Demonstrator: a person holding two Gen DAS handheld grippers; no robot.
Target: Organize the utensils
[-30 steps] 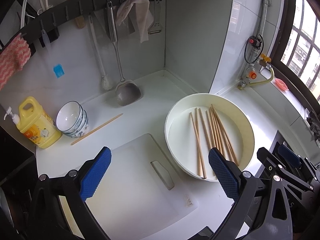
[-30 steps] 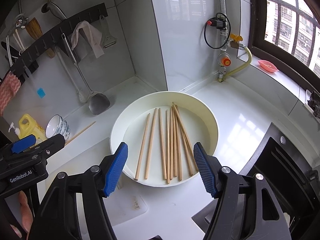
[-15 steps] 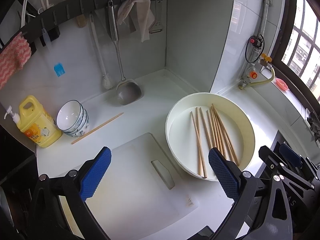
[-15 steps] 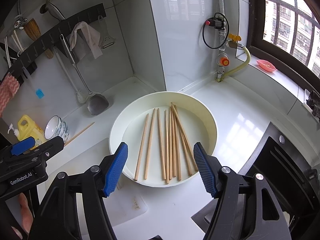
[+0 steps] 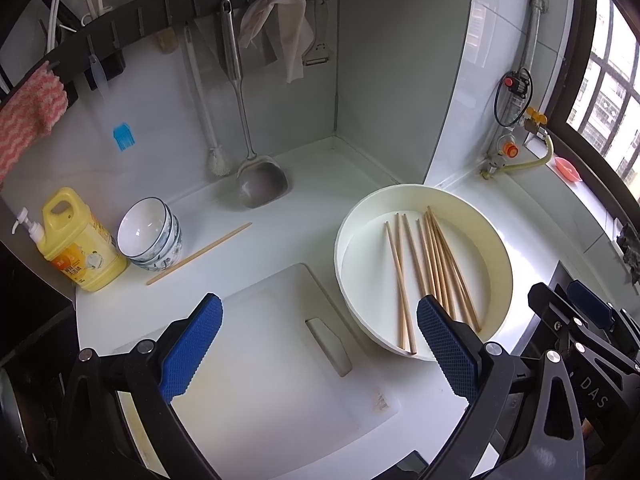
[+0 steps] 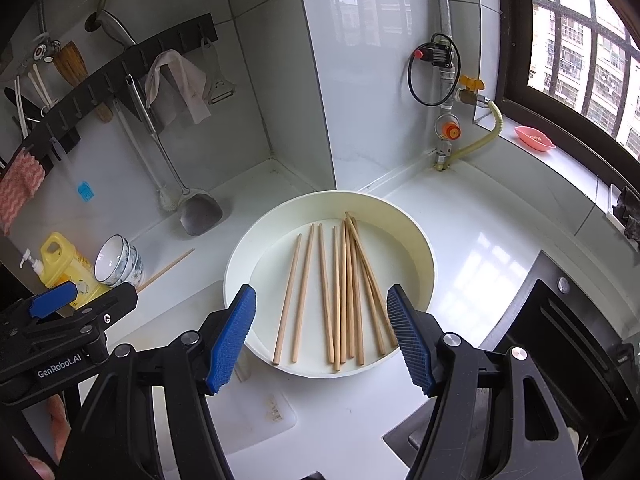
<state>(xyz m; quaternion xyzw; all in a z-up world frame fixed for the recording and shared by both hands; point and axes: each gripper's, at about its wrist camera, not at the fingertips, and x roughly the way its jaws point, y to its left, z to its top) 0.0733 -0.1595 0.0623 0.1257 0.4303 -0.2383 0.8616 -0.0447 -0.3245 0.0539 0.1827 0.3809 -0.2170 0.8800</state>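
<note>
Several wooden chopsticks (image 6: 344, 284) lie side by side in a round white basin (image 6: 416, 240) on the counter; they also show in the left wrist view (image 5: 432, 268) inside the basin (image 5: 500, 248). One single chopstick (image 5: 199, 254) lies on the counter beside stacked bowls (image 5: 150, 236). My left gripper (image 5: 318, 344) is open and empty above a white cutting board (image 5: 272, 360). My right gripper (image 6: 322, 336) is open and empty, hovering over the basin's near rim.
A yellow soap bottle (image 5: 76, 244) stands at the left. A wall rack (image 5: 192, 12) holds a ladle (image 5: 260, 184), a brush, cloths and a peeler. A black stove (image 6: 572, 340) lies at the right. A gas valve and hose (image 6: 472, 120) sit by the window.
Both views have shifted slightly; the grippers drifted a little back and up. Both stay open. The chopsticks and basin have not moved.
</note>
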